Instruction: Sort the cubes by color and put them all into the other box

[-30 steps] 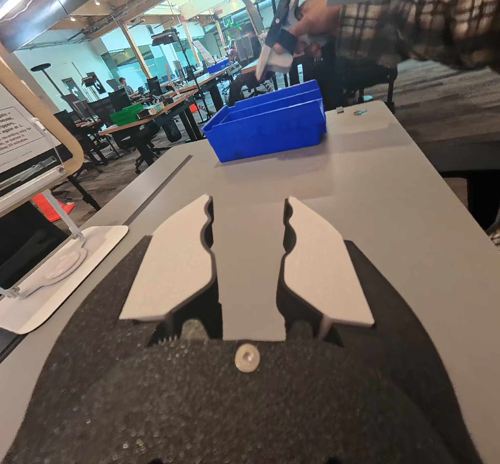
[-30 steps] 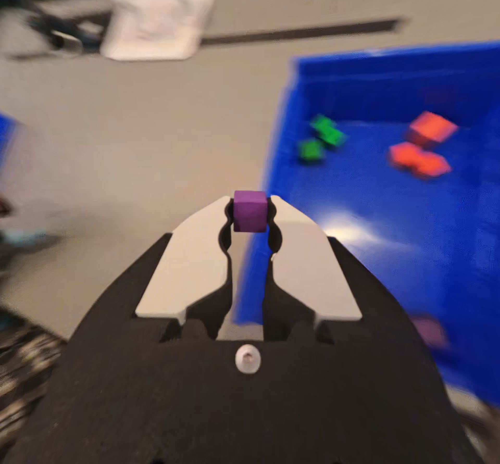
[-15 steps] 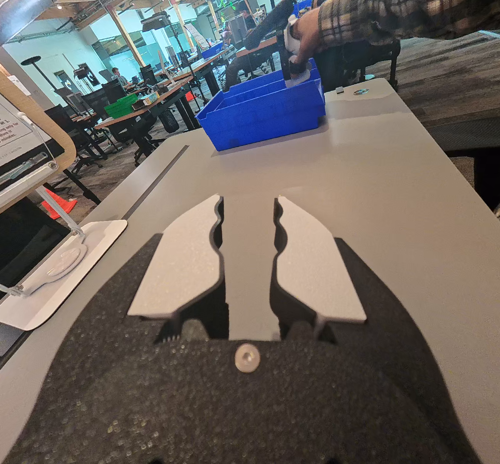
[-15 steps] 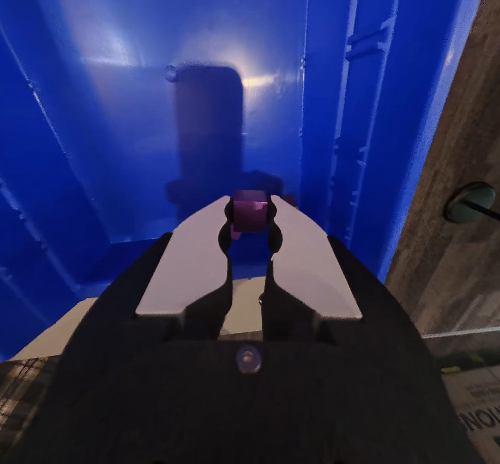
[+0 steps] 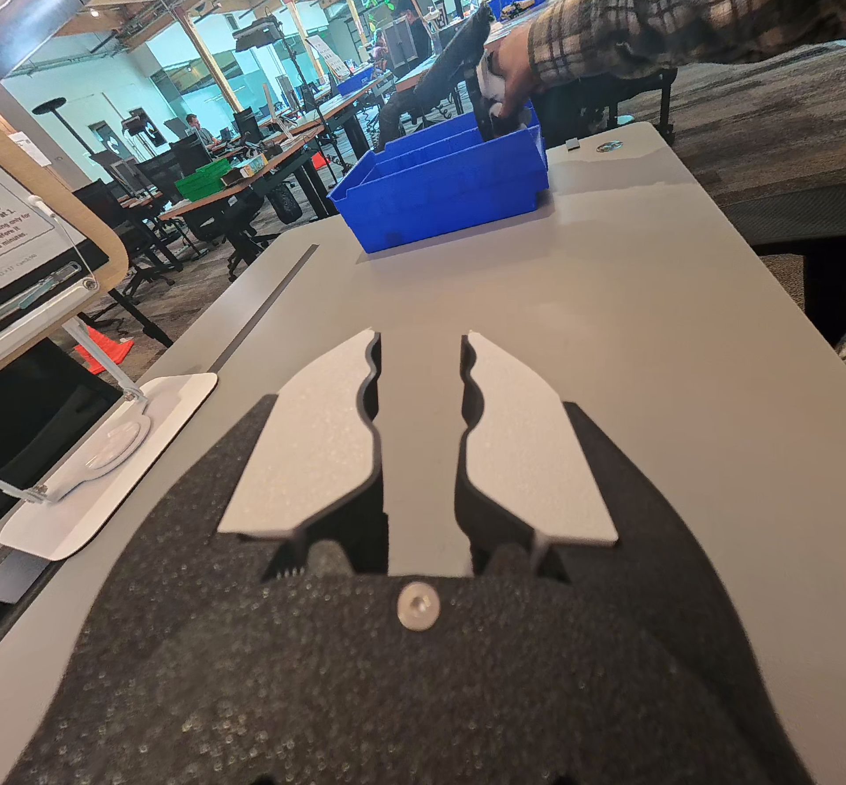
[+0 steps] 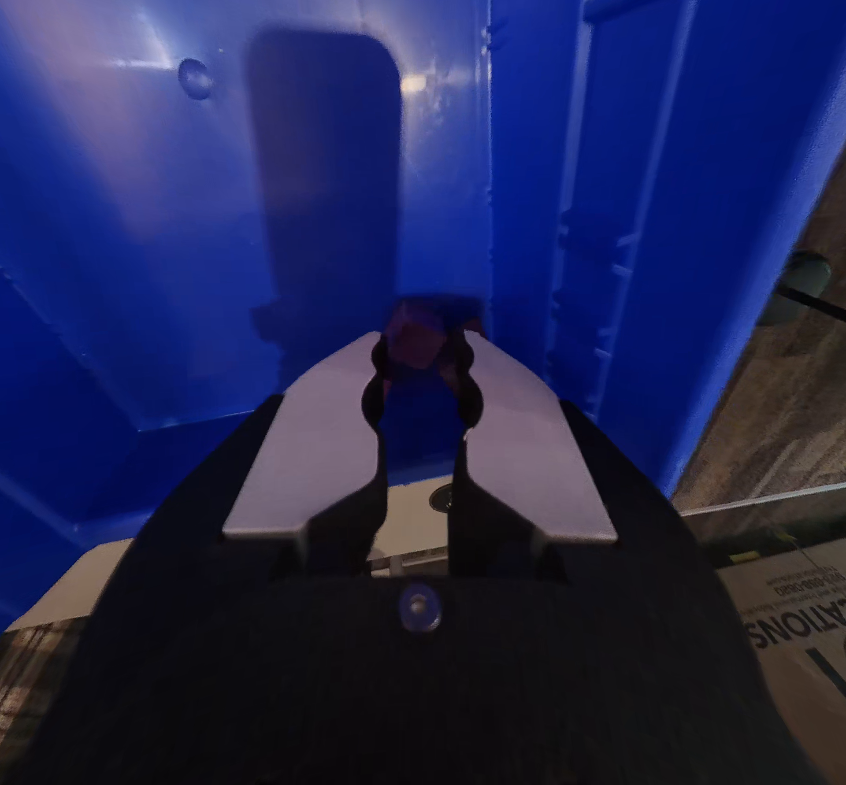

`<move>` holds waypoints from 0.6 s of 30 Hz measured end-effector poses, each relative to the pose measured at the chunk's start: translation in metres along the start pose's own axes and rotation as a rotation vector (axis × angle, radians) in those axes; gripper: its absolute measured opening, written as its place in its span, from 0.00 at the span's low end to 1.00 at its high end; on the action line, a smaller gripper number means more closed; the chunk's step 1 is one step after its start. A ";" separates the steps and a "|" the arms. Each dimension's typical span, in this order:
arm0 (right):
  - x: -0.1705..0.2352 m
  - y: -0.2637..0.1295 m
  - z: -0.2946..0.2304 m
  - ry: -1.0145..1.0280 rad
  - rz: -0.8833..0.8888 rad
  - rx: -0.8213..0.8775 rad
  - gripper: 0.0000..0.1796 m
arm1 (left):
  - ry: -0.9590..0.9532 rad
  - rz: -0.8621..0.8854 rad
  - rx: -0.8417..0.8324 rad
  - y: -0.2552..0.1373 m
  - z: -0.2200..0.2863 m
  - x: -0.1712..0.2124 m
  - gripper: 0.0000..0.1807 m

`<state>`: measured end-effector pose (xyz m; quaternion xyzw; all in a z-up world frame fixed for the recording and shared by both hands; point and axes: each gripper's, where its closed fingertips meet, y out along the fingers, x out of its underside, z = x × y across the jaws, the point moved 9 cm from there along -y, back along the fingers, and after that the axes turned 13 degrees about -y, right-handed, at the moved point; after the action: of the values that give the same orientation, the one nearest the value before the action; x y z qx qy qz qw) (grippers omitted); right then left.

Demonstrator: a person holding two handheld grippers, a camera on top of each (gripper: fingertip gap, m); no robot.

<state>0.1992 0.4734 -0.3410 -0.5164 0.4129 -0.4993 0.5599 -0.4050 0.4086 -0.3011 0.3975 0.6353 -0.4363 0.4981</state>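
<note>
Step in hand: placing a purple cube [image 6: 414,344] into the blue box [image 6: 183,214]; judging by the depth of the reach, this is the set-down itself.
Right gripper [image 6: 421,351]: deep inside the box, tips close to the floor beside the right-hand wall; its fingers [image 6: 320,433] stand a little apart with the cube between the tips. It is dim and blurred there, so I cannot tell whether they are pinching it or have just let go.
Purple cube: at the fingertips, low in the box, in the corner where the floor meets the right-hand wall.
Second purple shape [image 6: 451,365]: just beside the cube, against the right finger; possibly another cube of the same colour, too dark to say.
Left gripper [image 5: 421,378]: low over the near end of the table [image 5: 595,328], fingers spread, nothing between them.
Box from afar: blue boxes [image 5: 439,195] stand at the far end of the table, one close behind the other; a hand [image 5: 508,63] in a plaid sleeve reaches in with the right gripper.
Contents: hidden by the walls from the left wrist view; the right wrist view shows bare blue floor besides the purple.
Next move: spread the fingers fully, then lift straight up so the tips do not drag the cube away from its purple neighbour.
</note>
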 end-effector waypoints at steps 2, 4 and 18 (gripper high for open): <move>0.000 -0.007 0.000 -0.004 0.009 0.018 0.16 | -0.001 0.001 0.001 0.000 0.000 0.000 0.18; -0.001 -0.016 -0.001 -0.009 0.021 0.020 0.16 | 0.001 0.002 0.002 0.000 0.001 0.000 0.18; -0.016 -0.139 -0.051 -0.167 0.256 0.067 0.22 | 0.011 0.003 0.006 0.000 0.002 -0.002 0.18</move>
<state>0.1282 0.4854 -0.2108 -0.4800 0.4106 -0.3927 0.6684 -0.4042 0.4062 -0.2995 0.4023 0.6361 -0.4353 0.4939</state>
